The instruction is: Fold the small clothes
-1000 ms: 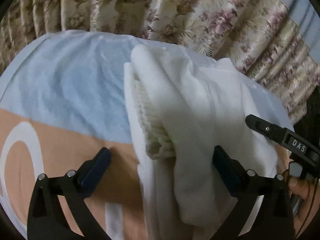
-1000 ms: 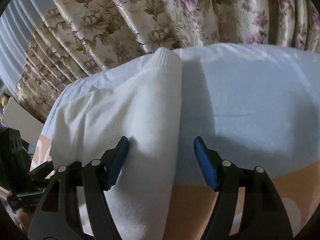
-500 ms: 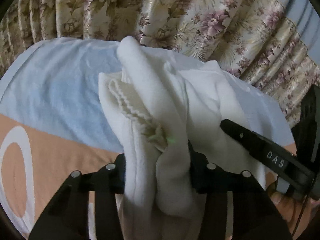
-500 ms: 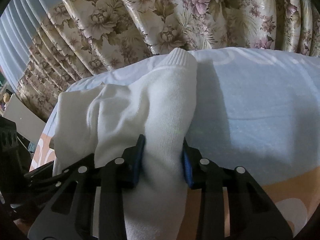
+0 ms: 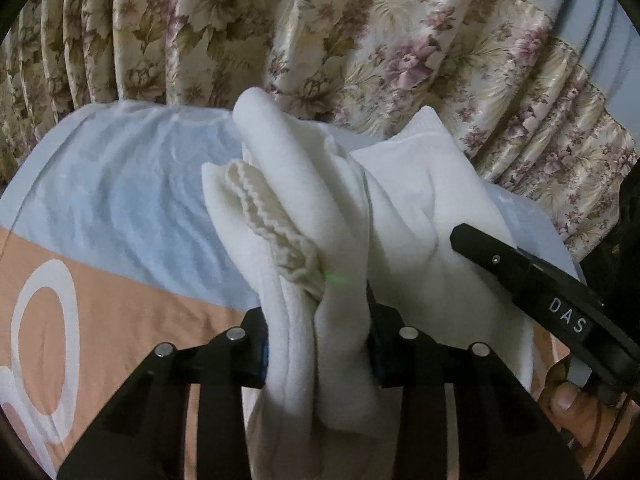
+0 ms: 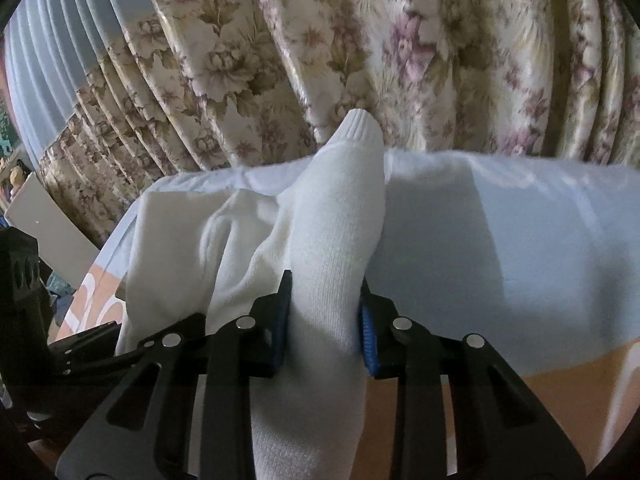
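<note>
Between both grippers | left gripper [image 5: 318, 344], right gripper [image 6: 324, 320] clamp white garment [image 6: 336, 240]

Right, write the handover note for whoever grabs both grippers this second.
Left gripper: shut on a bunched part of the white garment, by its scalloped trim.
Right gripper: shut on the garment's ribbed-end part, which points at the curtain.
The garment's middle sags between them, over the blue-and-orange bedding.
Done: both grips taken.
Left: make the fold, lay it flat, release, smooth.
</note>
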Available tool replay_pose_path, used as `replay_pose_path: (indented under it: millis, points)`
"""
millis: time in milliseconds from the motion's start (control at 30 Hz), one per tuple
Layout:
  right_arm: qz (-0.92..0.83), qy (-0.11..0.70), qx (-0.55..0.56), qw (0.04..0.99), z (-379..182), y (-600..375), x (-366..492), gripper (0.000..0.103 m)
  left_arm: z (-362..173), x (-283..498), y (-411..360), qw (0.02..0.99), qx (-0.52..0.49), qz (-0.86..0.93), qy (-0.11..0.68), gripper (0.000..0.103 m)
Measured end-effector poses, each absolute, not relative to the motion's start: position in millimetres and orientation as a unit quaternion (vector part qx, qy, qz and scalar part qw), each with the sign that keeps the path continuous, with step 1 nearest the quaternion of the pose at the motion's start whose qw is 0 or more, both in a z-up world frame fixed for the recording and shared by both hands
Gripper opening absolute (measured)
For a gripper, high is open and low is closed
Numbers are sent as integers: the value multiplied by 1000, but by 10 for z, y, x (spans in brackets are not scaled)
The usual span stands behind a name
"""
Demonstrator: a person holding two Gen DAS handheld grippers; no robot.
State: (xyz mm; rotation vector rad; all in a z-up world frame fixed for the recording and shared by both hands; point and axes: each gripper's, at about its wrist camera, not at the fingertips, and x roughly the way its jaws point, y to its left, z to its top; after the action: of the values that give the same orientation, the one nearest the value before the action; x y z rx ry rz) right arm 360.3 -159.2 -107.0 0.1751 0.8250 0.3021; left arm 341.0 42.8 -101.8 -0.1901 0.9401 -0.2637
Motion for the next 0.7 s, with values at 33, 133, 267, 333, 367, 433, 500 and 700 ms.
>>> replay_pose_path:
  millis: [33,133,267,333,367,433,500,700]
  points:
    - [144,394,81,904,-1004,-1645,3566,30,-948,3368,359,883,-84,-127,445,36]
    - [136,386,76,909,-839,-1816,3457,30,-777,3265,135,887,-74,-134,436,36]
    - [118,375,73,916,-620,-2248,3263,30,-632,3145,-311,885,-72,-158,432,36]
    - [109,374,70,918,-566,-2466,3184,30,-613,3089,-533,884,-71,-167,432,36]
    - [102,375,67,919,-548,-2613,3134,30,-609,3054,-661,883,-68,-171,432,36]
    - [92,380,66,918,-539,-2835,3054,30,-615,2957,-949,880,-68,-177,435,36]
    - [85,385,66,917,-560,-3078,2946,30,-644,2839,-1204,878,-69,-178,438,36]
    - [68,410,68,907,-836,-3642,2744,30,-920,2655,-1767,870,-42,-183,456,37]
